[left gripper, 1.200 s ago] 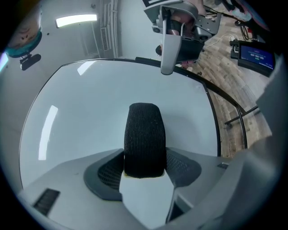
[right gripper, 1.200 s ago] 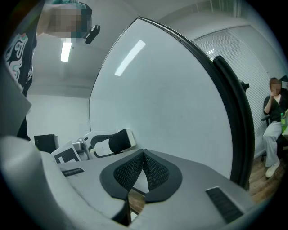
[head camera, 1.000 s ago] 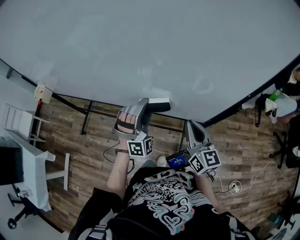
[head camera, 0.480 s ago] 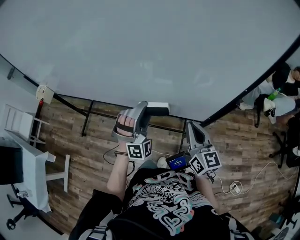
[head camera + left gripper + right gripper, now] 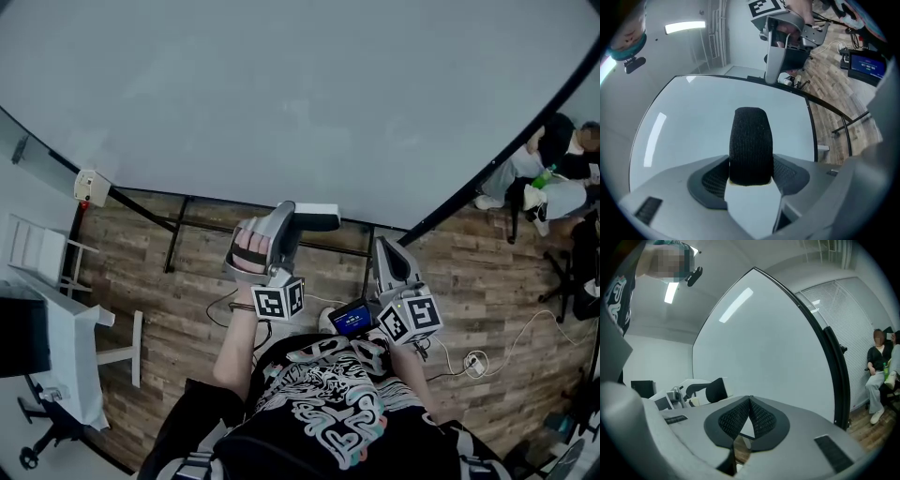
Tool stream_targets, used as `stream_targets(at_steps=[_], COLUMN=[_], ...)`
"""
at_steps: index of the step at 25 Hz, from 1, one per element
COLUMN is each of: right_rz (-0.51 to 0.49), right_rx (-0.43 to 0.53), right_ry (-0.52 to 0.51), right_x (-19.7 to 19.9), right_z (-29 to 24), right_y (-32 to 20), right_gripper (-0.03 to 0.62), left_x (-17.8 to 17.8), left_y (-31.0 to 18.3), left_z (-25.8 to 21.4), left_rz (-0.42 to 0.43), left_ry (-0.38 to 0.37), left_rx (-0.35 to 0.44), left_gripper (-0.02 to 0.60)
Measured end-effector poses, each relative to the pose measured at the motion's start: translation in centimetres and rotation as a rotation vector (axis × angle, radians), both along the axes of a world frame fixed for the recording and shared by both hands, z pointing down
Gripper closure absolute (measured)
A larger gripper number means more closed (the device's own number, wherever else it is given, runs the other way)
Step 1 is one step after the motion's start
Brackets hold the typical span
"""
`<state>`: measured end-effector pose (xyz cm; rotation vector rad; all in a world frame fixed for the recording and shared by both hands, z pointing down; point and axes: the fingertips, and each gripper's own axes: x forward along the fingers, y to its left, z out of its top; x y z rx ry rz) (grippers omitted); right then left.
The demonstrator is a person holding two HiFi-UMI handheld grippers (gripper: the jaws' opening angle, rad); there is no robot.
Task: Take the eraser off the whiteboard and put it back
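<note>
Whiteboard (image 5: 300, 94) fills the top of the head view, with wood floor (image 5: 187, 272) under its lower edge and seated people (image 5: 553, 159) far right. The person stands facing the board with both tools level.

The left gripper (image 5: 284, 217) is clamped on the eraser (image 5: 317, 217). In the left gripper view the black felt block sits between the two mesh pads (image 5: 785, 171), jaws held partway apart by its width. The eraser is off its spot and carried at the jaw tips, low on the board near the bottom frame. No view settles whether it touches the board surface.

Key relation: the board lies straight ahead of the left gripper, with the eraser between tool and board. From the head view its long axis seems to run sideways to the right out of the jaws, along the board's lower edge and across the pointing line. My read is that putting it back is a short push forward by the left hand alone.

The right gripper (image 5: 749, 400) has jaws closed tip to tip with nothing in them. It is just beside the left, closer to the person's body, and not involved.

Versus the earlier frames, same grip and same eraser pose, and both tools sit almost where they were in frame. The seated people have slid further into view at right, so the head camera has shifted a bit
</note>
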<state>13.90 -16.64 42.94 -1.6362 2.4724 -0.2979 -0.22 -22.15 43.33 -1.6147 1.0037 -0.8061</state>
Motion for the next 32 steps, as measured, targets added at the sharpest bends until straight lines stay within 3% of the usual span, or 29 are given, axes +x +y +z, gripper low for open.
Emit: stream_targets(at_steps=[16, 32], right_rz=[0.047, 0.088], right_rx=[-0.027, -0.039], right_ry=[0.002, 0.02], right_x=[-5.1, -6.9], right_z=[-0.3, -0.1], right_y=[6.0, 10.4], right_gripper=[0.568, 0.568], left_x=[-4.6, -6.5], left_y=[6.6, 10.5], left_z=[-0.4, -0.7], left_rz=[0.046, 0.091], left_ry=[0.0, 0.039], left_rx=[-0.023, -0.023], left_gripper=[0.298, 0.293])
